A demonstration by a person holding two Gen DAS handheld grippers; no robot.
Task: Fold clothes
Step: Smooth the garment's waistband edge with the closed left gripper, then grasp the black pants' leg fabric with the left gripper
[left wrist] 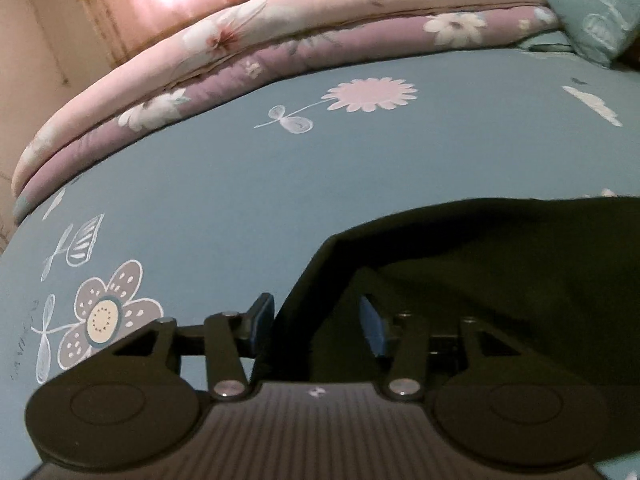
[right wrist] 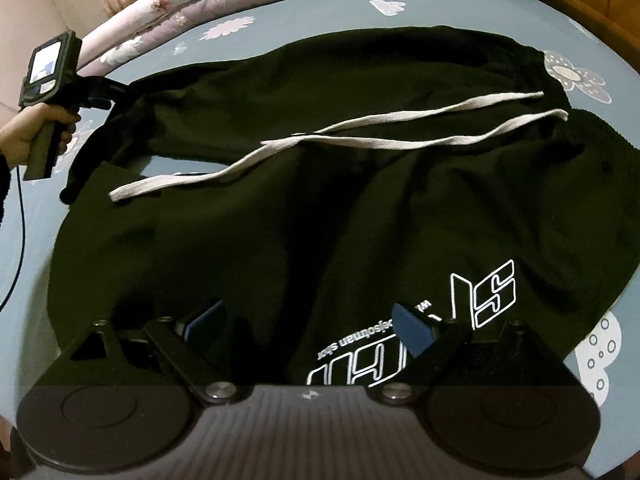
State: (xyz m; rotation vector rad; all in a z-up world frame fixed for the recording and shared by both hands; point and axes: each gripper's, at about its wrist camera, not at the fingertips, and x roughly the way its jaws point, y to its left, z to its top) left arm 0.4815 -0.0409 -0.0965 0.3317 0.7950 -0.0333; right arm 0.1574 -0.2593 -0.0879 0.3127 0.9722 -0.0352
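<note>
Plainly, a black garment lies spread across a bed covered with a blue sheet printed with flowers. In the right wrist view the dark cloth takes up most of the bed's near part; a white outlined logo with a line of small lettering under it sits on its near right part, upside down from this side. Two pale drawstrings trail across the cloth from upper right to lower left, lying loose on top of it and roughly side by side.

The right gripper hangs low over the near edge of the garment with its blue-padded fingers standing wide apart; dark fabric shows under the gap, and the pads are not seen pressing on it.

The left gripper is at the garment's left edge. In its own view the fingers stand partly apart, with a raised fold of black cloth rising in the gap; the left pad sits just beside the cloth's edge, and the pads do not look clamped on it. From the right wrist view the same tool is at the far left, held by a hand around its grip, a small lit screen on its back and a dark cable hanging below.

Along the far side of the bed lies a folded quilt, pink over lilac with white blossoms. A pillow in the blue fabric sits at the far right corner.
</note>
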